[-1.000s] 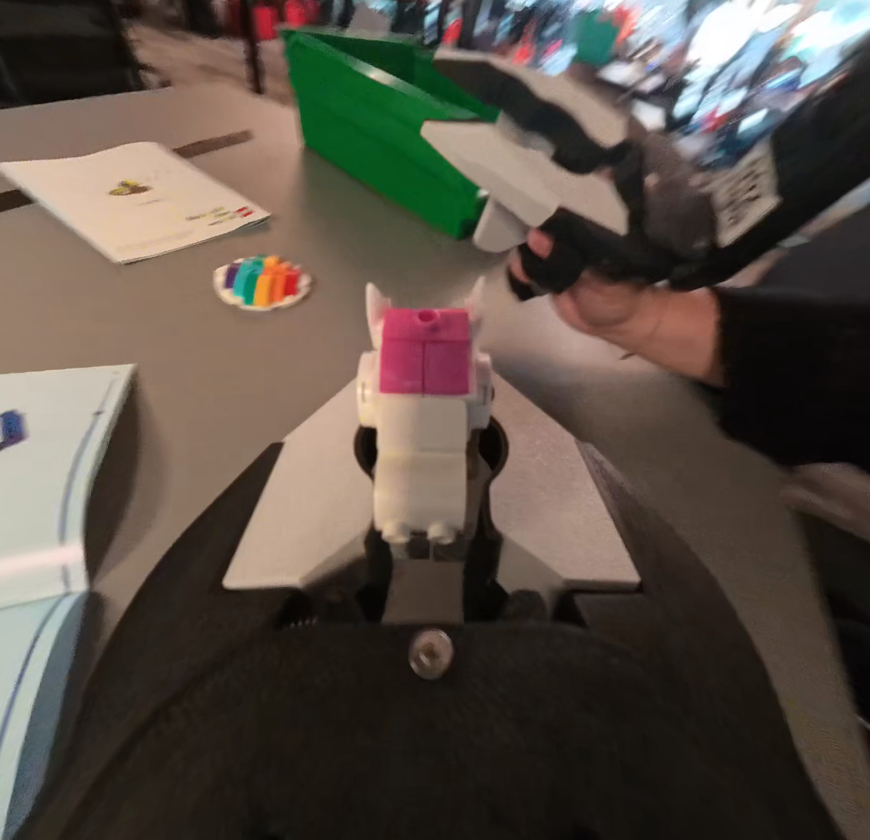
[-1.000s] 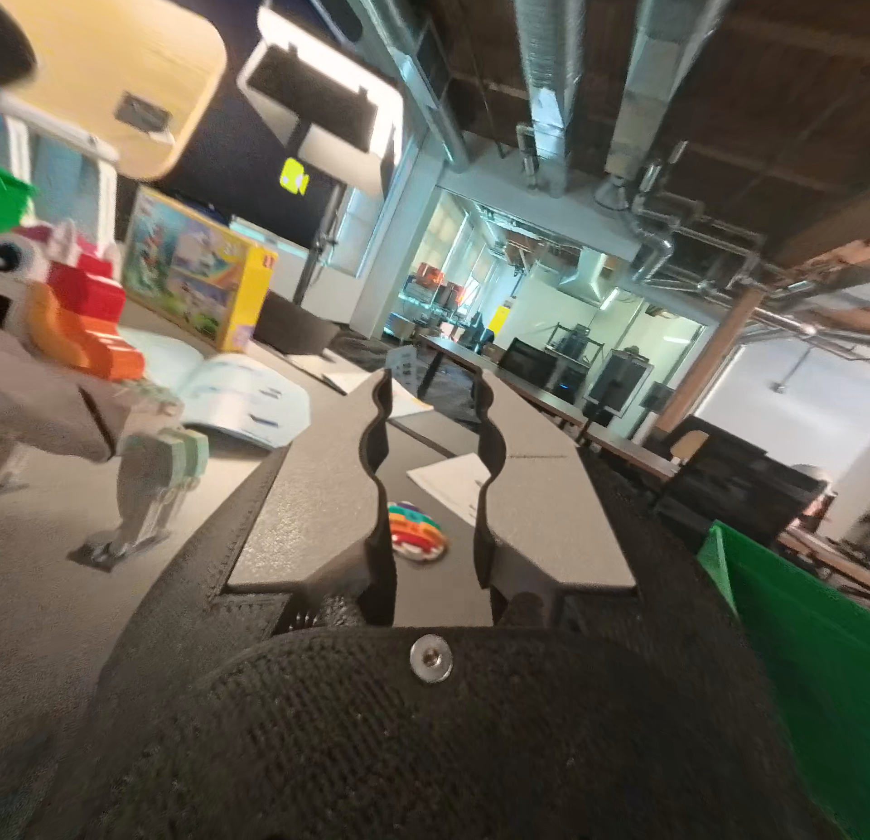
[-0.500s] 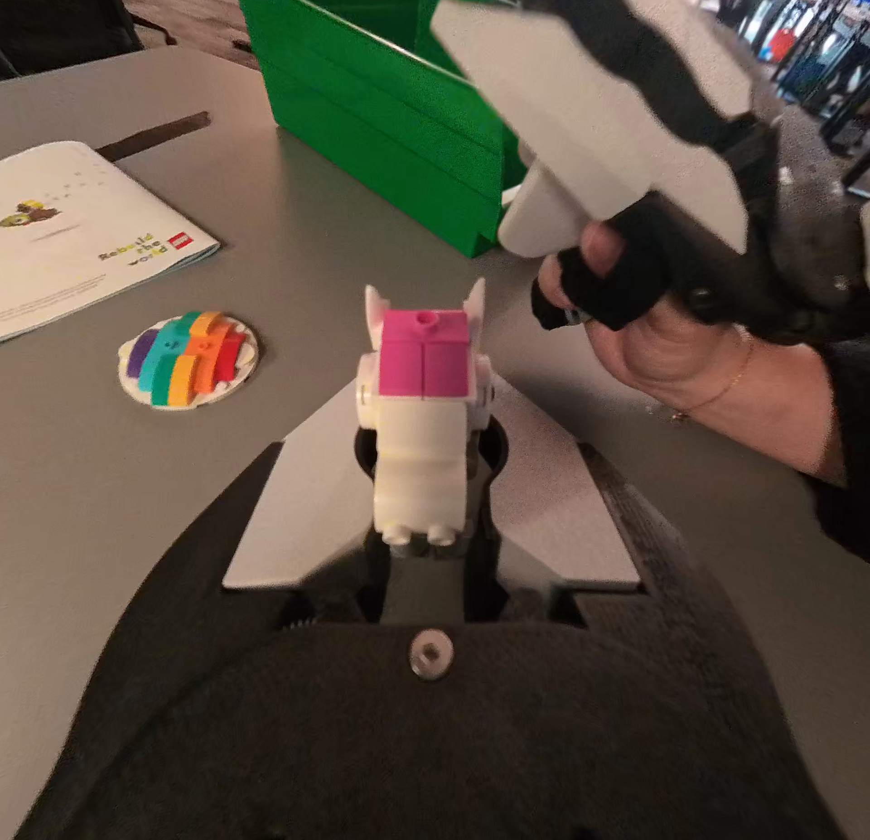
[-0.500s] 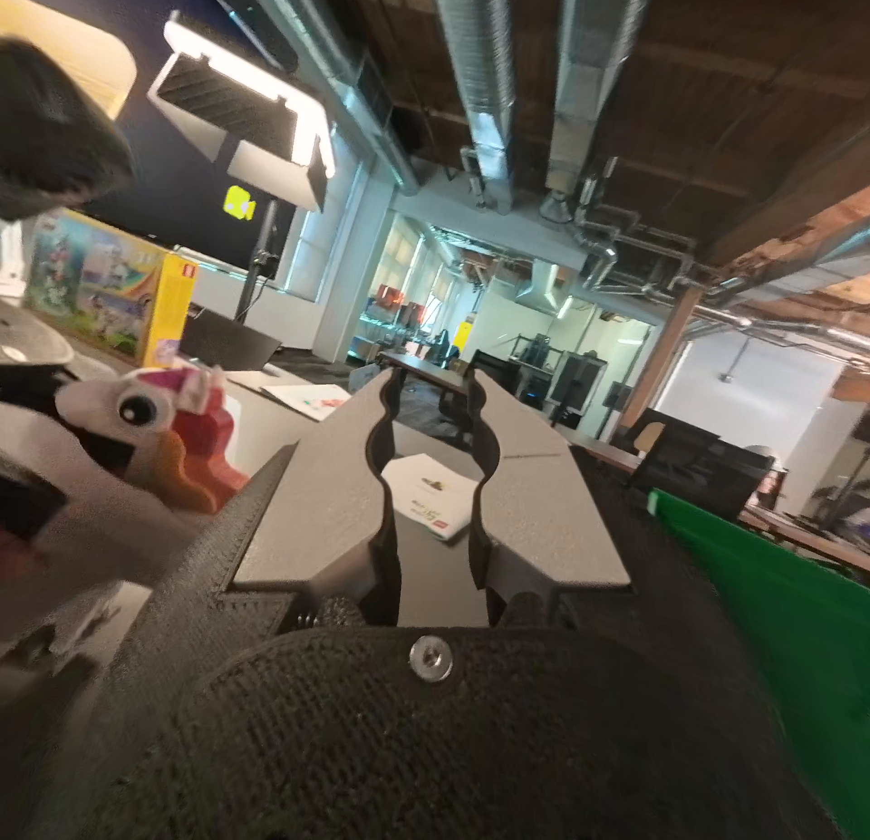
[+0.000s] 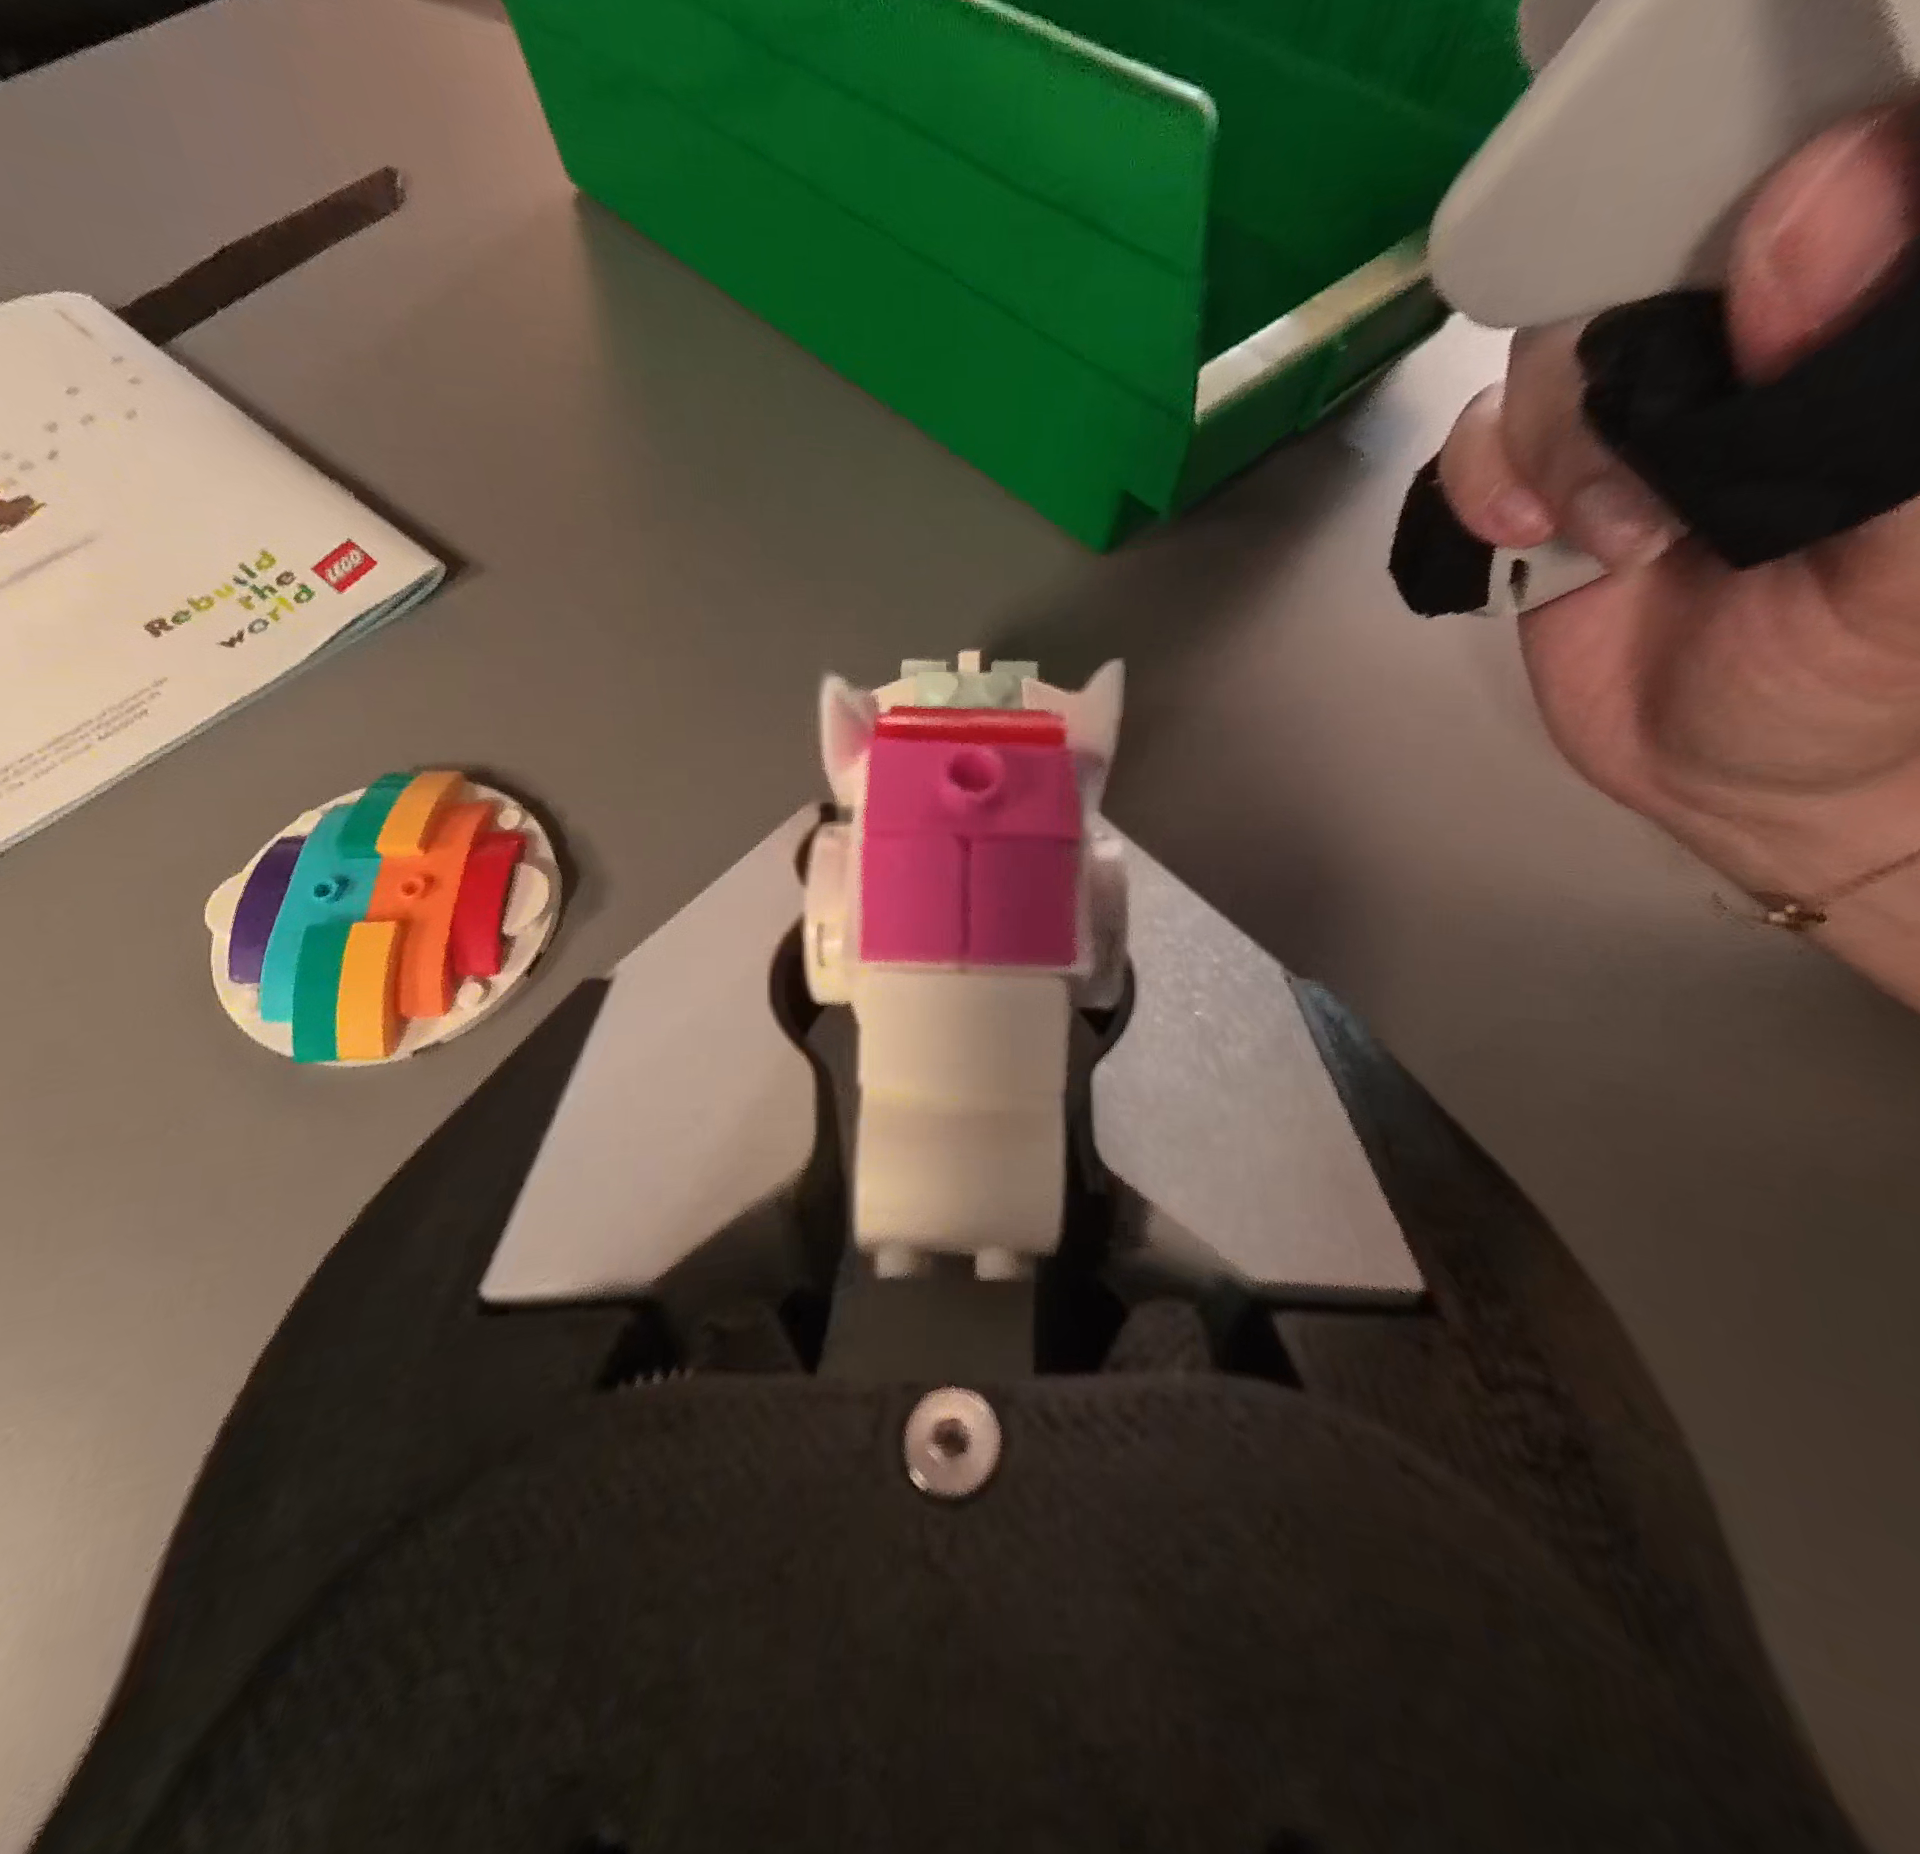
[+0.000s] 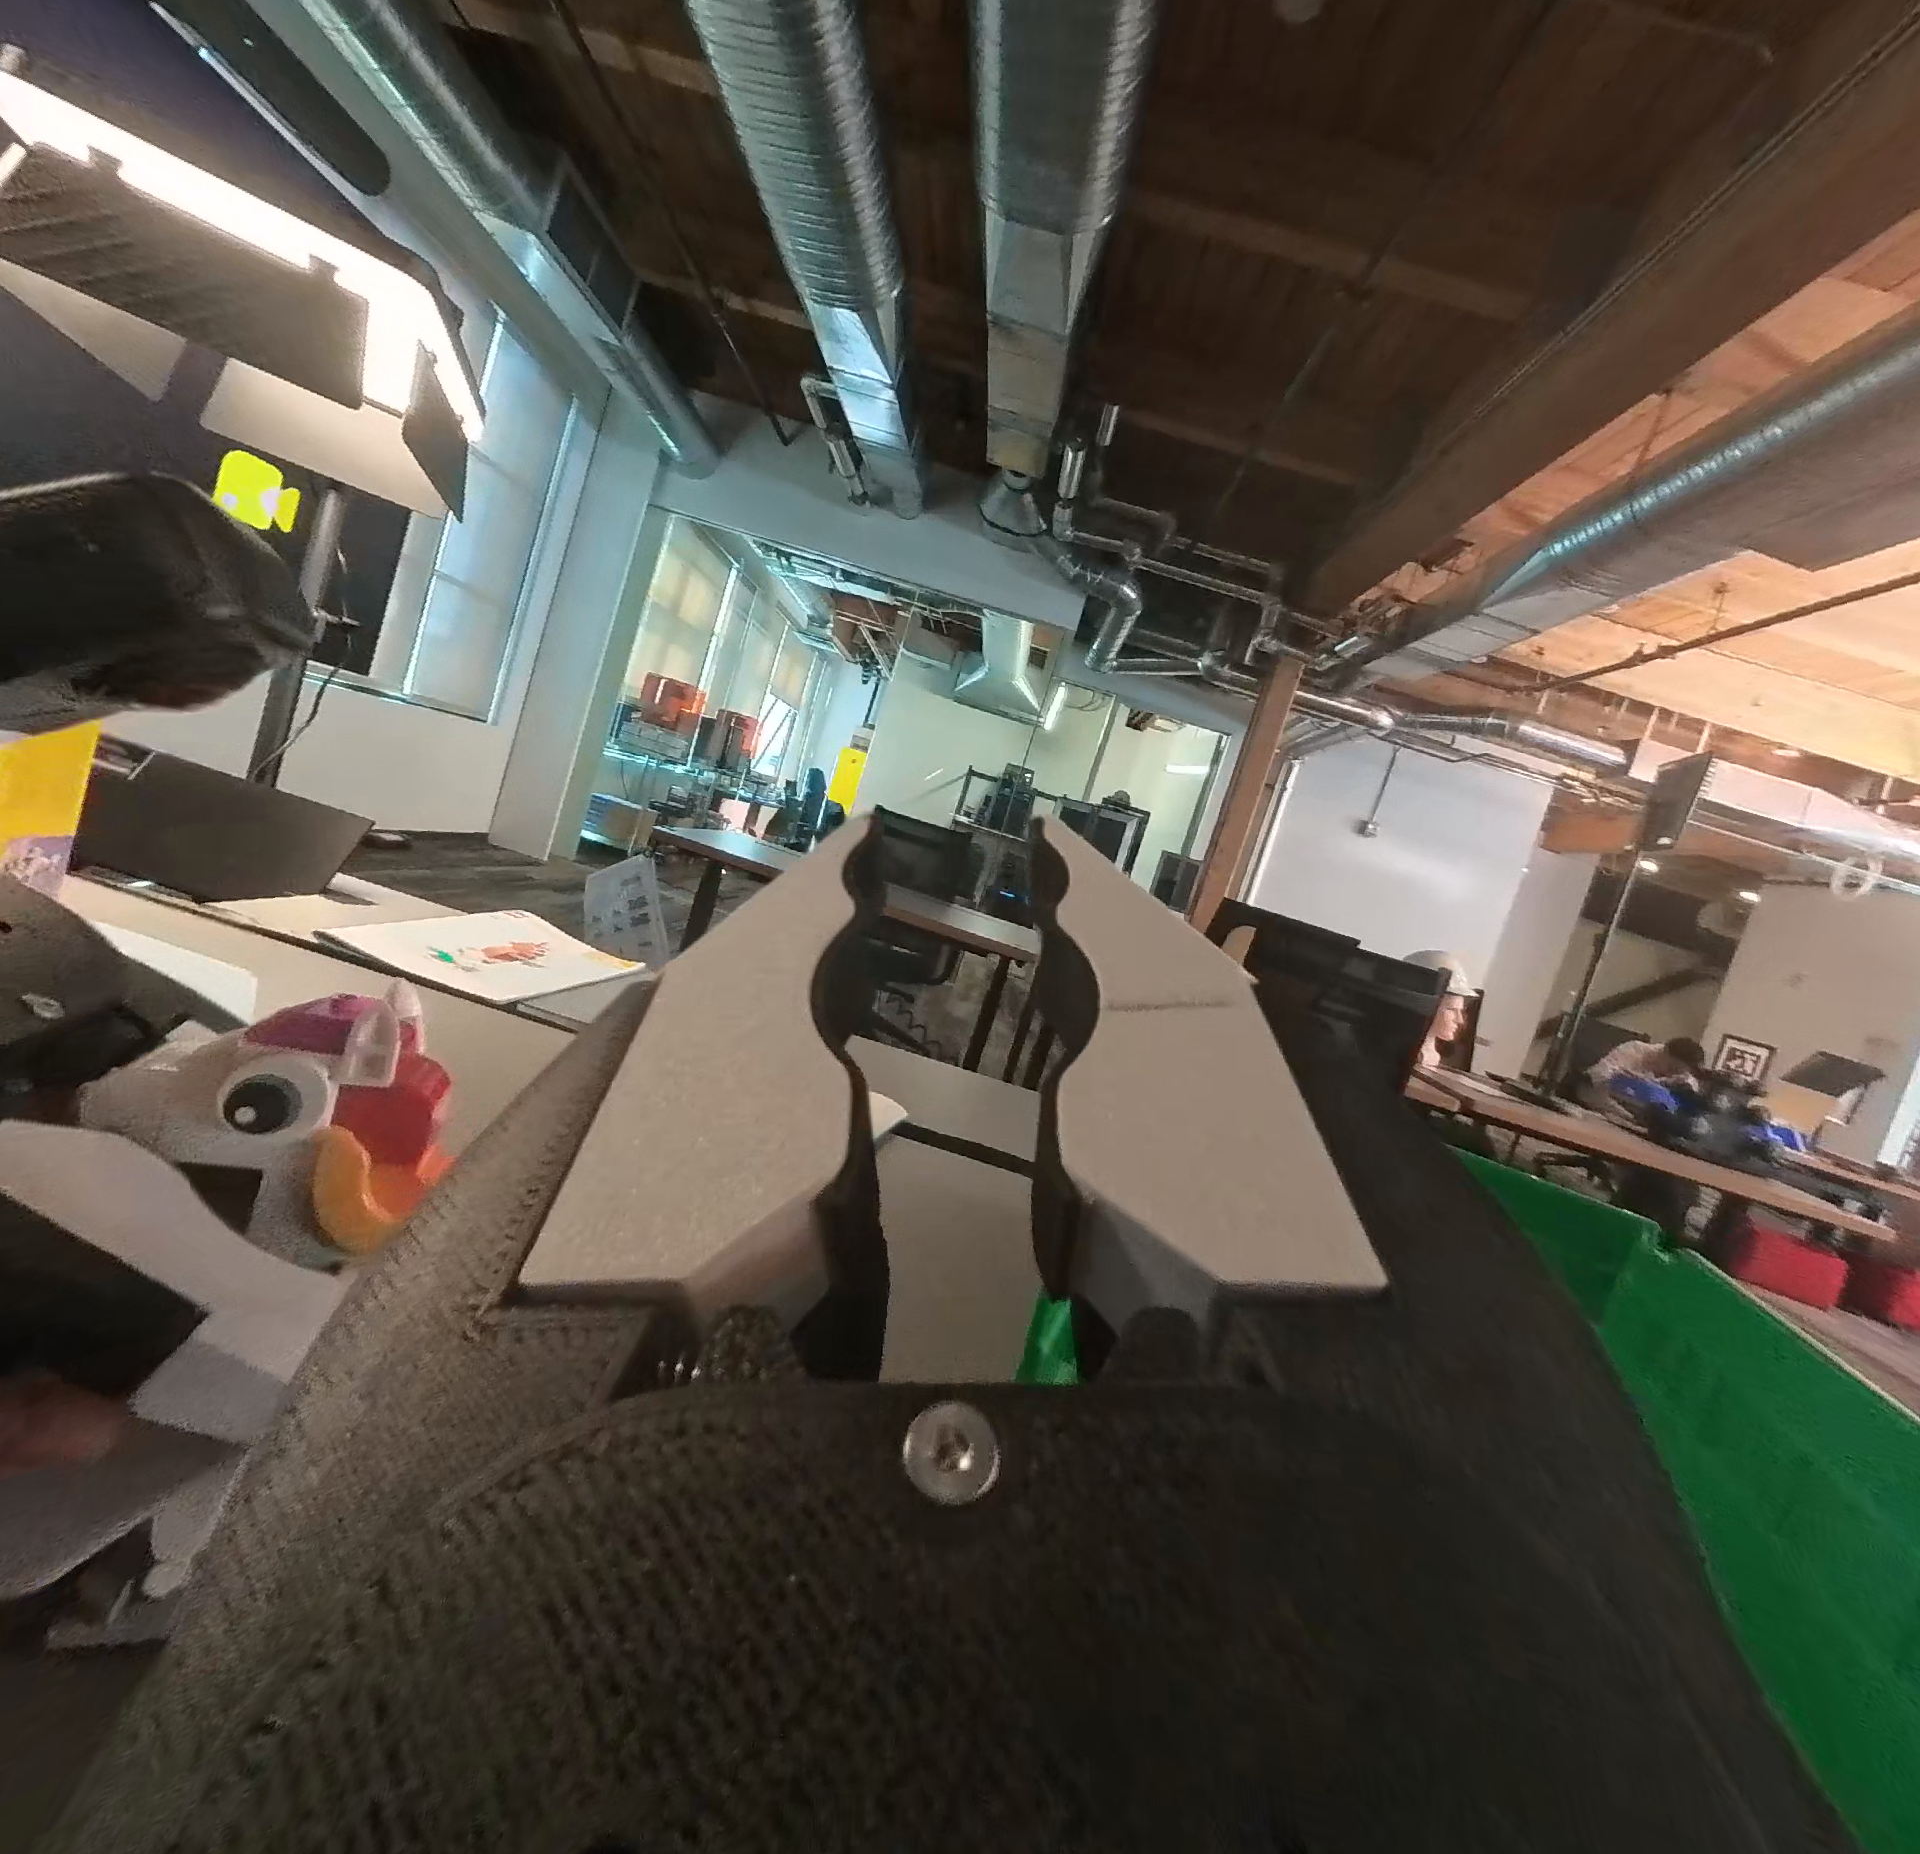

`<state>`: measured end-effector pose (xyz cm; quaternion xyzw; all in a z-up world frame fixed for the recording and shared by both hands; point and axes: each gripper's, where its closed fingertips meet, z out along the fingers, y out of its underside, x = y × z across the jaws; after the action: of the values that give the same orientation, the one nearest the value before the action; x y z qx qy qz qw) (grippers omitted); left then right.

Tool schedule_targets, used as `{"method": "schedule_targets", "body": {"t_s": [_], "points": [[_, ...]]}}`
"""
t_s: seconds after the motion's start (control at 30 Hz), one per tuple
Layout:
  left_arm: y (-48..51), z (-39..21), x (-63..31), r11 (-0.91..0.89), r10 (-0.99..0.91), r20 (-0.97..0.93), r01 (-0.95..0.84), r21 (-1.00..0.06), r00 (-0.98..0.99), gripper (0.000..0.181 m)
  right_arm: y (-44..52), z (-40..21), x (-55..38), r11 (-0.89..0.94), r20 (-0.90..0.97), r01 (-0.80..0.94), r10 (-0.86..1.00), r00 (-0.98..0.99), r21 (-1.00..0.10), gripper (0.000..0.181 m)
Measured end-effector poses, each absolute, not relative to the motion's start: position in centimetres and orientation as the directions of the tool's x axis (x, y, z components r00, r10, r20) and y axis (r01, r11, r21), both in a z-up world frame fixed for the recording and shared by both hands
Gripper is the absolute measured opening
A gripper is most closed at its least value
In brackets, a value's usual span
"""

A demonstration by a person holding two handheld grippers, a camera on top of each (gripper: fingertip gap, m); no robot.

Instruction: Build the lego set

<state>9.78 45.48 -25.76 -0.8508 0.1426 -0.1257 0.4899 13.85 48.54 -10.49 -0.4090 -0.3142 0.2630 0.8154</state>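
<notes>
Booklet (image 5: pixel 156 568) cut off at left edge; green bin (image 5: pixel 935 194) cropped at top.

We are in an open-plan office/workshop loft: exposed ceiling ducts (image 6: pixel 800 246), timber beams (image 6: pixel 1558 370), rows of long desks (image 6: pixel 1621 1170) with seated people (image 6: pixel 1673 1072), glass partitions (image 6: pixel 727 724).

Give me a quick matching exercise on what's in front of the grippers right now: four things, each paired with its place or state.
Things:
1. white and pink lego figure
2. rainbow disc
3. green bin
4. right gripper

States:
A. open, holding nothing
B. flat on the table, left of the left gripper
C. clamped between the left gripper's fingers
D. standing at the table's far side

Pairs: 1-C, 2-B, 3-D, 4-A
</notes>
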Motion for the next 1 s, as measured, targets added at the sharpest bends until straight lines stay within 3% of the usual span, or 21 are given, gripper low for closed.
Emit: {"method": "schedule_targets", "body": {"t_s": [0.63, 0.8, 1.0], "points": [[40.5, -25.8, 7.8, -0.497, -0.361, 0.096, -0.104, -0.862, 0.928, 0.072, 48.1, -12.2, 12.6, 0.542, 0.367, -0.092, 0.674, 0.641, -0.835, 0.025], [35.0, -21.2, 0.9, -0.237, -0.207, -0.069, -0.119, -0.964, 0.976, 0.066, 47.7, -11.9, 12.8, 0.564, 0.385, -0.086, 0.658, 0.647, -0.821, 0.025], [27.2, -16.5, -3.3, 0.080, -0.103, -0.079, -0.071, -0.994, 0.992, 0.059, 47.2, -11.3, 13.4, 0.582, 0.388, -0.071, 0.623, 0.679, -0.810, 0.025]]}}
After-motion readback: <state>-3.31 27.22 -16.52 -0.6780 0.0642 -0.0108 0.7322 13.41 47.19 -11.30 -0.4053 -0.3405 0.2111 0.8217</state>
